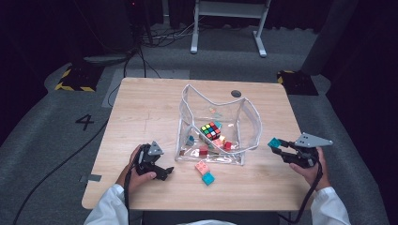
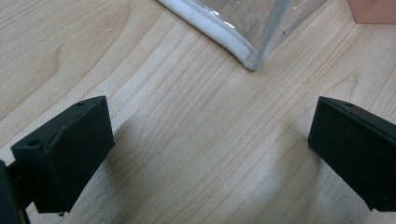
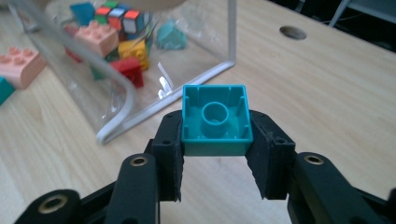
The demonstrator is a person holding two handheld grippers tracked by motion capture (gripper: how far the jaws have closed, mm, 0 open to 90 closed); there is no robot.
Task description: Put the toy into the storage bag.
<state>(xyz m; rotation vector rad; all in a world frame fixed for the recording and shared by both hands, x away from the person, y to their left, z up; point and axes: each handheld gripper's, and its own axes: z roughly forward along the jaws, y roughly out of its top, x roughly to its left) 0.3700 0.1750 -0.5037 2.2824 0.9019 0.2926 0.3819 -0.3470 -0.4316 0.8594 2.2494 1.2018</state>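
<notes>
A clear plastic bag [image 1: 248, 123] with white trim stands open in the middle of the wooden table [image 1: 150, 108]. Inside it lie a Rubik's cube [image 1: 210, 131] and several toy bricks. My right gripper [image 1: 277, 146], to the right of the bag, is shut on a teal brick [image 1: 273, 142] and holds it above the table. In the right gripper view that teal brick [image 3: 215, 120] sits between the pads with its hollow underside facing the camera. My left gripper [image 1: 165, 171] rests on the table left of the bag, open, with bare wood between its fingers [image 2: 65, 154].
A pink brick [image 1: 202, 167] and a teal brick [image 1: 208, 178] lie on the table just in front of the bag. A round cable hole [image 1: 236, 93] sits near the table's far edge. White desk legs [image 1: 195, 33] and cables lie on the grey floor beyond.
</notes>
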